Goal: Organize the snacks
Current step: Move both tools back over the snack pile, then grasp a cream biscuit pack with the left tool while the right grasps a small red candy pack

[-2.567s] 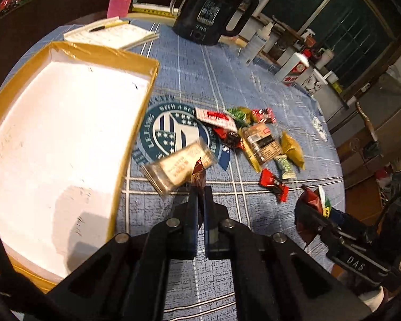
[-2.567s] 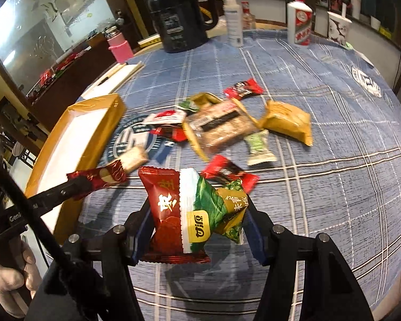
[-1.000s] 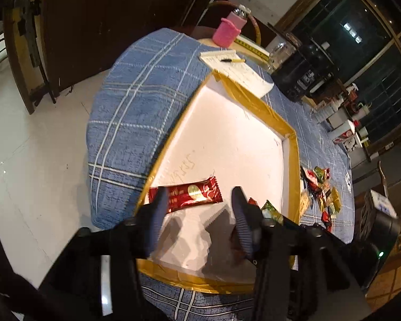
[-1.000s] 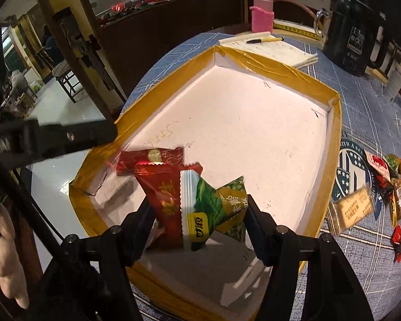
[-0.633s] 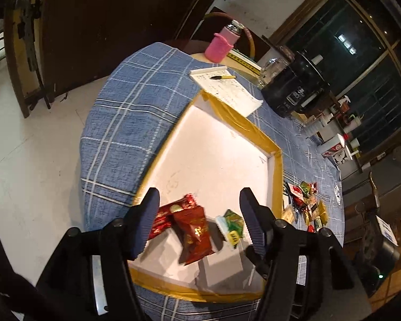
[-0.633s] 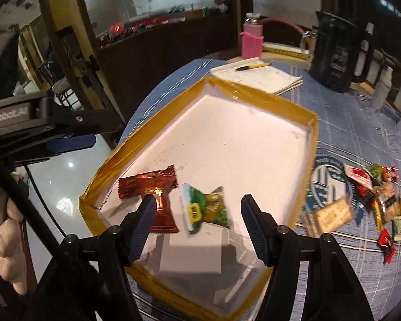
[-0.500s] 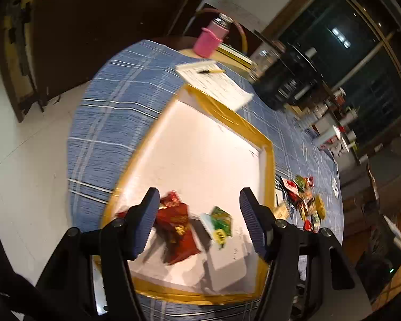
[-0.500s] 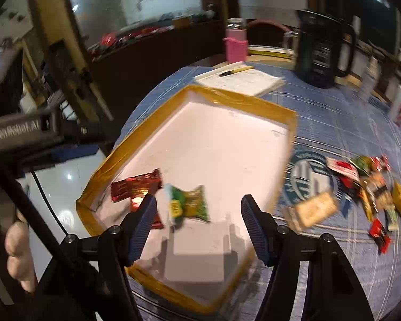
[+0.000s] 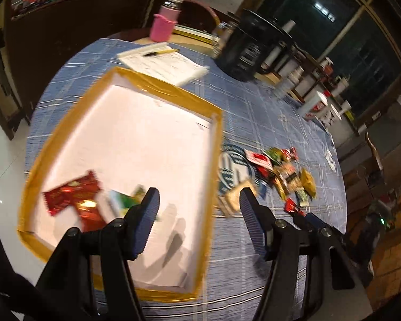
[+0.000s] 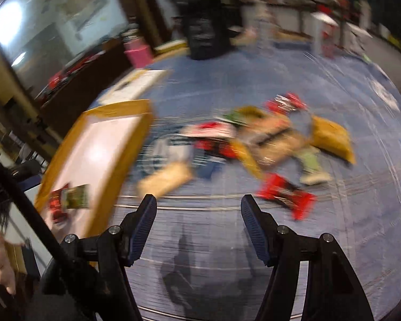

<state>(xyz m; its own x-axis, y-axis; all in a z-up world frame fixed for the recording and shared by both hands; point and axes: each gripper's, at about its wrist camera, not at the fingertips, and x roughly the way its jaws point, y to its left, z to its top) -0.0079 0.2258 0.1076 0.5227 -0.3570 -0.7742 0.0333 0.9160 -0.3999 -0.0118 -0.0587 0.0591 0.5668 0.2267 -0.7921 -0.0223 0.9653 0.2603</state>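
A white tray with a yellow taped rim (image 9: 216,144) lies on the blue checked tablecloth; it also shows at the left in the right wrist view (image 10: 115,165). In its near corner lie a red wrapped bar (image 9: 72,192) and a red-green-white packet (image 9: 120,200). A pile of loose snacks (image 9: 283,176) lies on the cloth right of the tray, blurred in the right wrist view (image 10: 267,144). My left gripper (image 9: 199,200) is open and empty above the tray's near right edge. My right gripper (image 10: 199,206) is open and empty above the cloth in front of the pile.
A black kettle (image 9: 251,50), a notepad with a pen (image 9: 163,61), a pink-sleeved bottle (image 9: 165,21) and several bottles (image 9: 312,104) stand at the far side of the round table. The floor drops away left of the tray.
Both grippers let go of their snacks into the tray and now stand open. Both have swung right, away from the tray toward the snack pile; the right wrist view is motion-blurred.
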